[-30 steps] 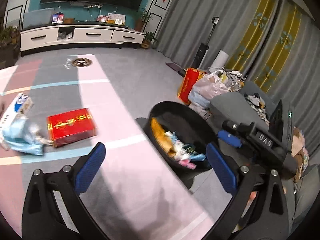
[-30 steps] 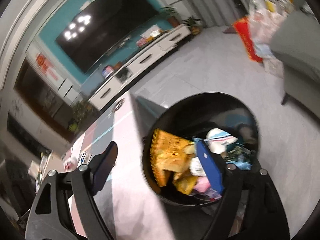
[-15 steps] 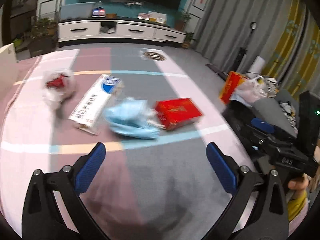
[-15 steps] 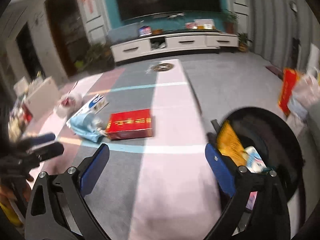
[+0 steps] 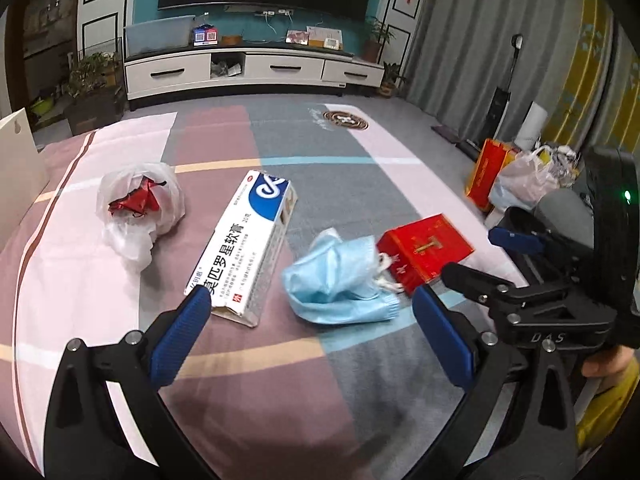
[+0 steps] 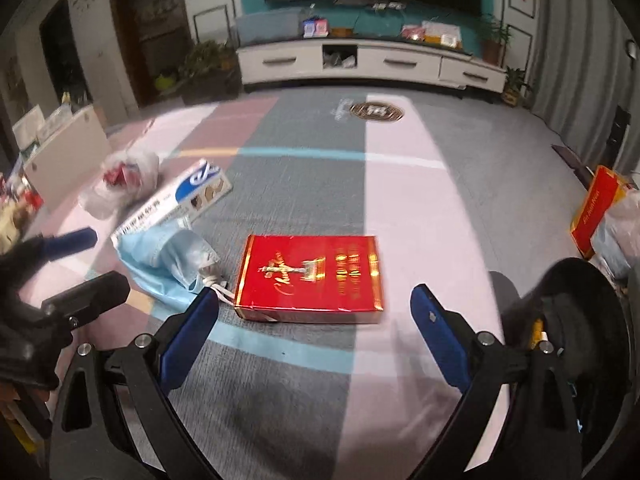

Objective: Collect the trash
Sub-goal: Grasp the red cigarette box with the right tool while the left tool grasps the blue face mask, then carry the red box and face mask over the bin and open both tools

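Striped surface (image 5: pixel 340 380): red box (image 6: pixel 310 278) between spread right claw (image 6: pixel 314 316) pads, untouched; blue mask (image 5: pixel 336 280) beside it; white box (image 5: pixel 250 240); left claw (image 5: pixel 310 320) spread, empty; bin (image 6: pixel 576 316) right.

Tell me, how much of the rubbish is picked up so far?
Some is done: the black bin already holds wrappers. Nothing is in hand; the left gripper and right gripper are both open and empty. Left on the cloth: red box, blue mask, white carton, plastic bag.
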The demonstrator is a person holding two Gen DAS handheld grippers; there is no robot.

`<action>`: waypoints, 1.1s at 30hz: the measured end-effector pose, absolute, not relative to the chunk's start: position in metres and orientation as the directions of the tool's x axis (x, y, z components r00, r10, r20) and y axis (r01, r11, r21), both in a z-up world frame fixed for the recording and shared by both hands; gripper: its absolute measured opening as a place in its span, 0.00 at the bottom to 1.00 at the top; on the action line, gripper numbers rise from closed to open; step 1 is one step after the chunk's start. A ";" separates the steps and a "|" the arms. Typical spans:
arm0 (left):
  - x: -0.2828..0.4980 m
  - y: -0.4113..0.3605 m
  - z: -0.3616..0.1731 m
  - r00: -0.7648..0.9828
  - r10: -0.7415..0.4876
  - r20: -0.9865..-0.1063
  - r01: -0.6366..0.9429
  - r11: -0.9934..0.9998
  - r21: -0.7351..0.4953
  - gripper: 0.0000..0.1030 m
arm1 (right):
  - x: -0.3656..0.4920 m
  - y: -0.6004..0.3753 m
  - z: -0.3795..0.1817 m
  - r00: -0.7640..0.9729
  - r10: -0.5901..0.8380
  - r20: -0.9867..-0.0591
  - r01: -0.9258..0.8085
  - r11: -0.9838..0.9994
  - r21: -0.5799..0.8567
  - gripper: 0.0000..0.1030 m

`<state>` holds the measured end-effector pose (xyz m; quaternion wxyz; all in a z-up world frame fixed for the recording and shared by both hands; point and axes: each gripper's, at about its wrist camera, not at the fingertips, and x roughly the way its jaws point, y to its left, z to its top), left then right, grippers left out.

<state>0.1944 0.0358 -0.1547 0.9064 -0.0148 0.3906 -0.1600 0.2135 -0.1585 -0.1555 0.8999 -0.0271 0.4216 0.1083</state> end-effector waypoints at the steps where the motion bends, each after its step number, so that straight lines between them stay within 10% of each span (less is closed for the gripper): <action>1: 0.197 0.035 -0.156 0.641 -0.299 -0.706 0.286 0.948 -0.142 0.97 | 0.217 -0.156 -0.158 0.616 0.164 -0.770 -0.221 0.975 0.031 0.92; 16: 0.219 0.017 -0.173 0.606 -0.299 -0.738 0.396 0.917 -0.047 0.92 | 0.251 -0.147 -0.183 0.552 0.125 -0.824 -0.210 0.978 0.007 0.90; 33: 0.210 0.024 -0.163 0.601 -0.362 -0.713 0.400 0.908 -0.124 0.13 | 0.237 -0.169 -0.171 0.589 0.151 -0.794 -0.152 0.986 0.075 0.84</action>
